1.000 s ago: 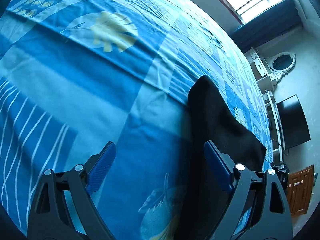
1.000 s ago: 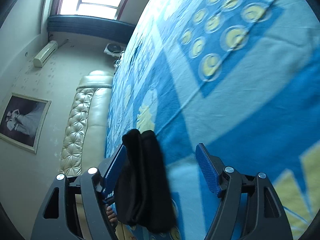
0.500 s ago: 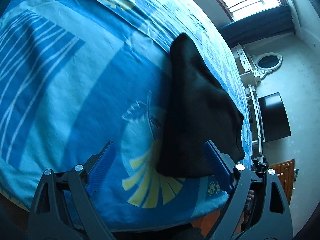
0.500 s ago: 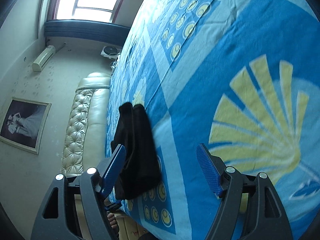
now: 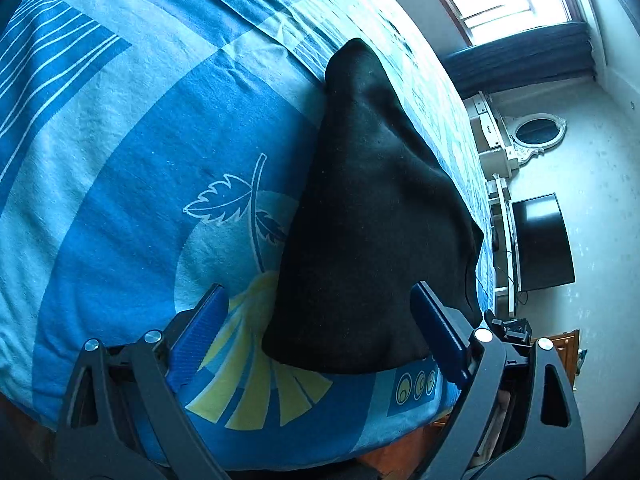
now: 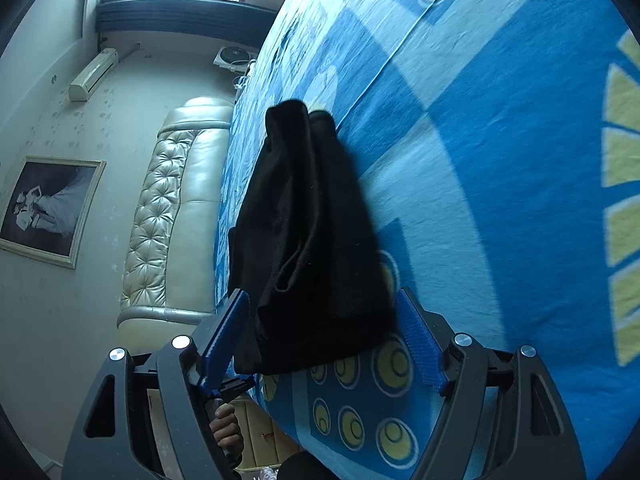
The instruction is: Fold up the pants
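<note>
The black pants (image 5: 372,216) lie folded in a narrow stack on the blue patterned bedsheet (image 5: 132,152), near the bed's edge. In the right wrist view the pants (image 6: 316,248) show several stacked layers. My left gripper (image 5: 320,336) is open and empty, its blue pads either side of the near end of the pants, not touching. My right gripper (image 6: 324,340) is open and empty, its pads straddling the near end of the pants from the other side.
The bed's edge (image 5: 320,436) runs just below the left gripper. A TV (image 5: 540,240) and white dresser (image 5: 496,132) stand against the far wall. A padded headboard (image 6: 176,208) and framed picture (image 6: 48,212) show in the right wrist view.
Both grippers have drawn back toward the bed's edge, away from the pants, staying open. The pants lie where they were left.
</note>
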Action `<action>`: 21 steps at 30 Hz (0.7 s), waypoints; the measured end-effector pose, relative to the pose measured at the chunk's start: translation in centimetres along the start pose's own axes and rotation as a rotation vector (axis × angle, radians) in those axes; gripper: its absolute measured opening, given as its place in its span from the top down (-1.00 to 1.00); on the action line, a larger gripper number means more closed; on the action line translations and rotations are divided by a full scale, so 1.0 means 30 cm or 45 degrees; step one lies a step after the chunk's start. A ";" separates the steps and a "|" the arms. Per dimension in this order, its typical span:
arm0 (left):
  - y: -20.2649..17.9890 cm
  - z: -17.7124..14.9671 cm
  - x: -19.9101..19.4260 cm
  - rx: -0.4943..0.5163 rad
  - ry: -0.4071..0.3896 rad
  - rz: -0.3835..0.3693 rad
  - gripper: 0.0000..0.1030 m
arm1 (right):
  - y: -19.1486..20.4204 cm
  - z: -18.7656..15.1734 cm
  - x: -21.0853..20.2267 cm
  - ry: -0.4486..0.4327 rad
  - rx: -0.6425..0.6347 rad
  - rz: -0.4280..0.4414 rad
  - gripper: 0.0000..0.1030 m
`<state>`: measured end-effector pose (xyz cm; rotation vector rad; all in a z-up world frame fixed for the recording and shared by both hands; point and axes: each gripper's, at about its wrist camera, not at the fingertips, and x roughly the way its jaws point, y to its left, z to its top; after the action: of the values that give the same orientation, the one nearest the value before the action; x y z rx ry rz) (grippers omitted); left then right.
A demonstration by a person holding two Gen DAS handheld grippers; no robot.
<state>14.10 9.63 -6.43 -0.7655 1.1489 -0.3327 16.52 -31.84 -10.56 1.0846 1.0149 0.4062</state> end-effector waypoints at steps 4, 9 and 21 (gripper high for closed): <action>-0.016 -0.003 0.008 0.020 -0.010 0.015 -0.77 | 0.022 -0.016 0.024 0.015 -0.057 -0.041 -0.47; -0.032 -0.014 0.025 0.055 0.018 0.020 -0.04 | 0.025 -0.022 0.032 0.042 -0.113 -0.131 0.02; -0.113 -0.021 -0.004 0.156 -0.030 0.151 0.40 | 0.032 -0.030 0.001 0.036 -0.079 -0.037 0.29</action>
<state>13.95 7.09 -4.12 -0.5897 1.1359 -0.2909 15.94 -30.91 -9.83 1.0097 1.0355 0.4279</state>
